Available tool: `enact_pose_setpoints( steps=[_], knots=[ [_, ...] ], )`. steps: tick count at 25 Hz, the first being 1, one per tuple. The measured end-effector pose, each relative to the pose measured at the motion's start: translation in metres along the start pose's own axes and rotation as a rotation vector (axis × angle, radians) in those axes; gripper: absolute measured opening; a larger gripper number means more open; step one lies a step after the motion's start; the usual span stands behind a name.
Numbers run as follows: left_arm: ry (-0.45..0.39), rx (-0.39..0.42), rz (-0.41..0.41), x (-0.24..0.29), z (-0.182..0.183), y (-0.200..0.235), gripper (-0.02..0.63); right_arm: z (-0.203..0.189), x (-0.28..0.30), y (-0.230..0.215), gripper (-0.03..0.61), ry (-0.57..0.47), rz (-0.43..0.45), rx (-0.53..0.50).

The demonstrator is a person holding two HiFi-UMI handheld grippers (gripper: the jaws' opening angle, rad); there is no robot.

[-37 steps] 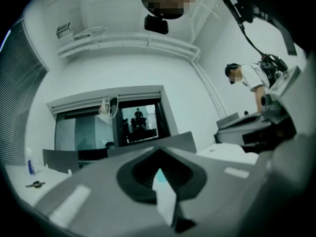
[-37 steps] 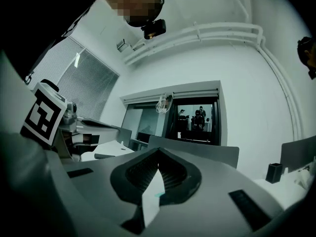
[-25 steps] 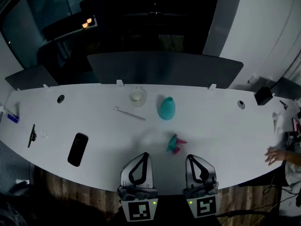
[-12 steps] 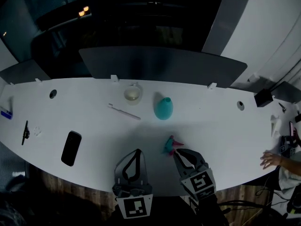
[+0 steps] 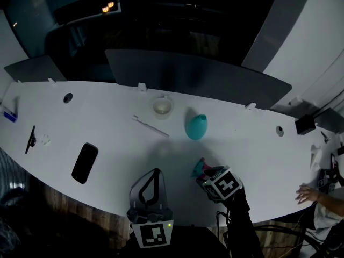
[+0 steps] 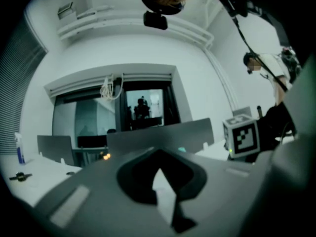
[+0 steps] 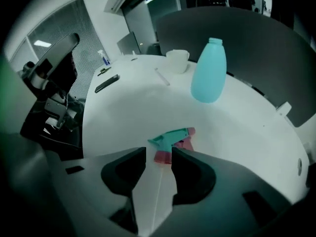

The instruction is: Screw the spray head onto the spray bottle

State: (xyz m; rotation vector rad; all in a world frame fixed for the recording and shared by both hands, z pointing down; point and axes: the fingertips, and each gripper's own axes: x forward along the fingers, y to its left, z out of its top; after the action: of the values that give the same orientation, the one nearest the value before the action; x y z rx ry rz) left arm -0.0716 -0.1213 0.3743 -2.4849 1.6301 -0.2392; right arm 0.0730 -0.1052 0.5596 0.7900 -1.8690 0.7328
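While the white table (image 5: 252,144) curves wide before us, we hold the left gripper (image 5: 155,172) level at its near edge, jaws shut on nothing; our right gripper (image 7: 159,154) tilts steeply down, jaws having just been opening; the teal spray bottle (image 5: 196,127) stands upright farther back; the spray head (image 7: 174,135) lies on its side, pink collar between the right jaw tips, unpinched.

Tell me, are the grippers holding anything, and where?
Nothing is held. The right gripper has just been opening its jaws; the spray head lies with its tube between them, ungripped. The left gripper is shut and empty.
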Motion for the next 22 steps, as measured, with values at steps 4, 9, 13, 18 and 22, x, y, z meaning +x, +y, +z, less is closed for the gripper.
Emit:
enact_pose_setpoints(
  steps=[4, 9, 13, 18, 22],
  knots=[
    [0.002, 0.005, 0.02, -0.001, 0.0, 0.008, 0.005, -0.003, 0.012, -0.008, 0.161, 0.067, 0.008, 0.03],
    [0.004, 0.002, 0.048, -0.005, 0.0, 0.014, 0.005, -0.016, 0.026, -0.008, 0.141, 0.219, 0.079, 0.084],
    [0.012, 0.012, 0.058, -0.008, 0.0, 0.016, 0.005, -0.021, 0.031, -0.002, 0.141, 0.337, 0.12, 0.097],
    [0.014, 0.01, 0.059, -0.006, -0.003, 0.015, 0.005, -0.019, 0.032, -0.001, 0.14, 0.363, 0.137, 0.043],
    [-0.002, 0.027, 0.042, 0.0, 0.001, 0.013, 0.005, -0.012, 0.017, -0.004, 0.138, 0.089, 0.156, 0.204]
  ],
)
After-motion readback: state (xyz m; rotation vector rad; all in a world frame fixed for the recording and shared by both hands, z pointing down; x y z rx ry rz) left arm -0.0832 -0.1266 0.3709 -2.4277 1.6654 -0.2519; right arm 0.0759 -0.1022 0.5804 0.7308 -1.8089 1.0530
